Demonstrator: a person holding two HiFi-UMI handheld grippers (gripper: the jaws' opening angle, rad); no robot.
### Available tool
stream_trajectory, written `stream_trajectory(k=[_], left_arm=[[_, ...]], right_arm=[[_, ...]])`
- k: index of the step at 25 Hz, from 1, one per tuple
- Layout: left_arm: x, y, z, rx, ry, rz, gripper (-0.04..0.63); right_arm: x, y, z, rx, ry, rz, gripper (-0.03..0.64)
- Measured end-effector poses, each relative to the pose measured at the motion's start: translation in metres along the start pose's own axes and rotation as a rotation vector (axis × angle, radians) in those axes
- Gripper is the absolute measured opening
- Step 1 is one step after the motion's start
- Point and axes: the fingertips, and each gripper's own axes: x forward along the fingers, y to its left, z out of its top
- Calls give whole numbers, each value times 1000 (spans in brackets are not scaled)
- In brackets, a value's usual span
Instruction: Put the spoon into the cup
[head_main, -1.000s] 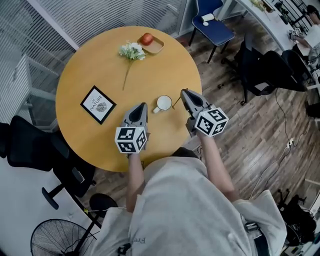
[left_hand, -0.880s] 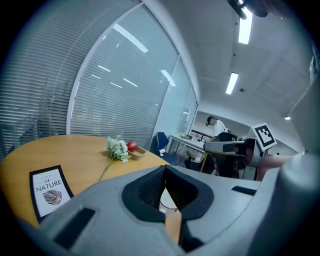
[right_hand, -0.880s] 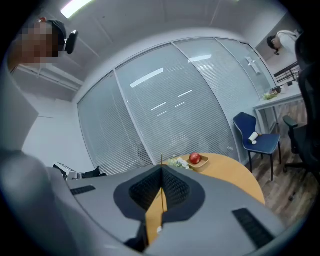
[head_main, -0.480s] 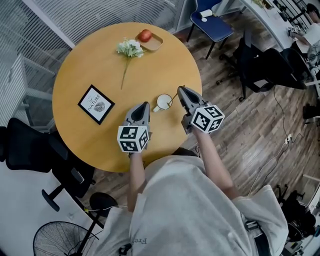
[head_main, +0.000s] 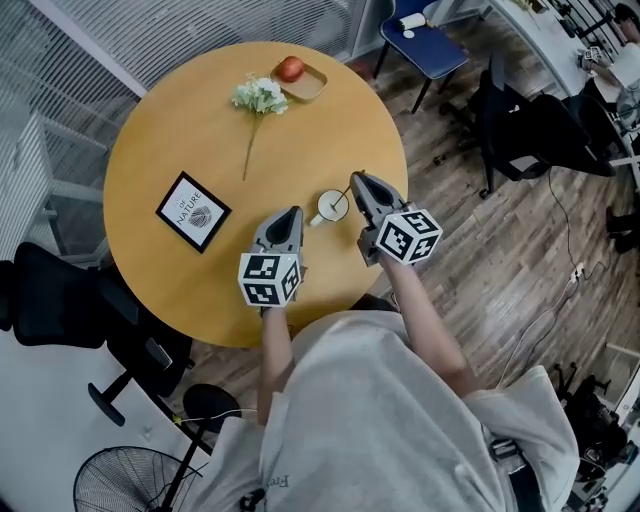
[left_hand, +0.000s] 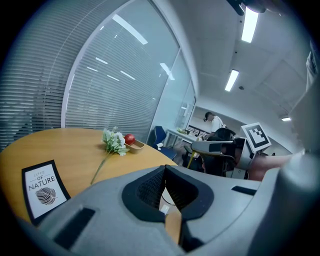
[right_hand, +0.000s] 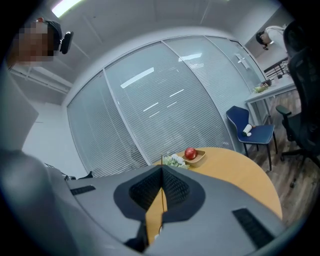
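Right gripper (head_main: 357, 181) has closed in on the cup (head_main: 332, 206) and dropped a little since a second ago; left gripper (head_main: 290, 213) has barely shifted. Cup sits on the near right part of the round table (head_main: 150, 140), handle toward the near left, between the two gripper tips.

Right jaws are pressed together on the spoon (right_hand: 162, 181), a thin stem. Its long axis runs up and down across the jaw line, one end sticking up above the tips. From the head view the lower end lies at the cup's right rim; whether it is inside cannot be made out.

Left jaws meet at the tips with nothing between them, just left of the cup.

Far side: flower (head_main: 258, 97), apple (head_main: 290, 69) in a small tray. Card (head_main: 193, 211) lies left.
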Motion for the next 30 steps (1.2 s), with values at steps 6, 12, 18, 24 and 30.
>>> stream_trajectory(k=[6, 12, 18, 24, 30], left_arm=[[-2, 8, -2, -8, 7, 6, 8], [1, 12, -4, -10, 13, 1, 8], [-4, 13, -5, -9, 12, 8, 8], [-5, 14, -5, -8, 12, 9, 8], [-3, 10, -6, -6, 11, 2, 8]], right_arm=[[9, -2, -17, 51, -6, -14, -5], [7, -16, -26, 154, -65, -36, -5], [-3, -28, -35, 246, -108, -50, -5], [-2, -31, -42, 266, -107, -58, -3], [-2, -34, -49, 282, -105, -66, -3]])
